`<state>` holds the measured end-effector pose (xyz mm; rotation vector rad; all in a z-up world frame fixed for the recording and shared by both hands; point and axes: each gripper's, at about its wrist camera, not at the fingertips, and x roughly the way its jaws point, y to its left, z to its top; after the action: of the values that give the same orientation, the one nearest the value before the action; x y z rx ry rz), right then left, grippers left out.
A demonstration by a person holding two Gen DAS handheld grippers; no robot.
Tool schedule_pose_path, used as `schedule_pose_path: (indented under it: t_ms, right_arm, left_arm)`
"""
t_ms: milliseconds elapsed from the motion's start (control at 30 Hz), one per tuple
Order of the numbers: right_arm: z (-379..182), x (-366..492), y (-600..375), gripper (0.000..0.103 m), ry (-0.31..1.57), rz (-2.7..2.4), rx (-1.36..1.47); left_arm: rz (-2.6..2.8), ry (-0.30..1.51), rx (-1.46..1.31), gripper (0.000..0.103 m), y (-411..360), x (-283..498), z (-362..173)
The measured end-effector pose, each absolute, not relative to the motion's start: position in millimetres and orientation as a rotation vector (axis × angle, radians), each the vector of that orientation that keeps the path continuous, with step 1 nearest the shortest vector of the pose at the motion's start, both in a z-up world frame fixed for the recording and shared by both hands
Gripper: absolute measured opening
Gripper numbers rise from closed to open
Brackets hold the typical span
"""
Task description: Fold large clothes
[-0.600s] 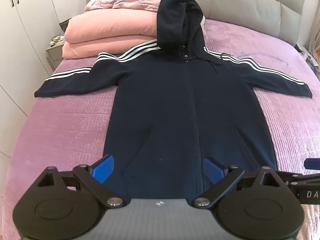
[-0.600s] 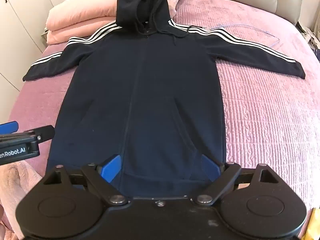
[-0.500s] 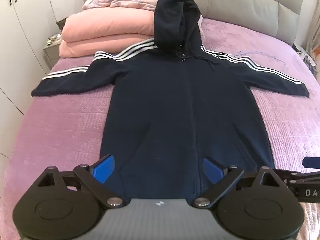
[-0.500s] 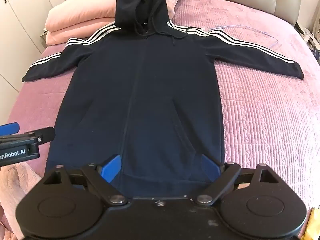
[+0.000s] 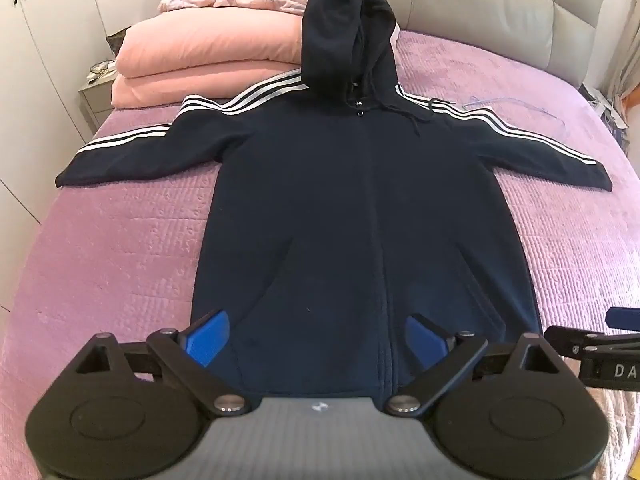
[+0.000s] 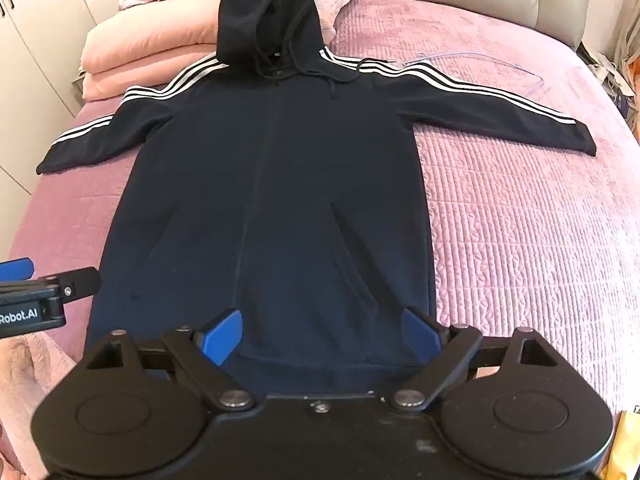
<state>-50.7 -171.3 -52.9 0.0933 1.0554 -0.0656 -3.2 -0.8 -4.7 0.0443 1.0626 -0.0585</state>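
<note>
A dark navy hoodie point(image 5: 360, 208) with white-striped sleeves lies flat, front up, on the purple bedspread point(image 5: 120, 248), sleeves spread and hood propped on the pink bedding. It also shows in the right wrist view point(image 6: 280, 184). My left gripper point(image 5: 316, 338) is open and empty, hovering above the hoodie's hem. My right gripper point(image 6: 320, 334) is open and empty, above the hem a little to the right. Each gripper shows at the edge of the other's view.
A stack of folded pink duvets point(image 5: 200, 64) and a pillow lie at the head of the bed on the left. A grey padded headboard point(image 5: 500, 12) stands behind. White wardrobes point(image 5: 36, 60) line the left side. A thin cable point(image 6: 480, 60) lies near the right sleeve.
Both grippers have drawn back slightly toward the foot of the bed, so the hoodie sits a little farther off. Nothing on the bed has moved.
</note>
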Motion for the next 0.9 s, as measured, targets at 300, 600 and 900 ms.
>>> schedule_pose_path:
  t_ms: [300,600,900]
  right_arm:
    - [-56.2,-46.7,-167.7,0.102,1.062,-0.07,0.095]
    - [-59.2,-49.9,-167.7,0.102,1.051,-0.063,0.088]
    - [-59.3,-50.0,-169.0,0.102,1.053,-0.062,0.083]
  left_arm:
    - [-0.042,1.074,0.056,0.096,-2.3,-0.3,-1.1]
    - [-0.048,1.077,0.047,0.096,-0.9,-0.2,1.3]
    - [-0.046,1.078,0.042,0.096,2.2,0.5,-0.3]
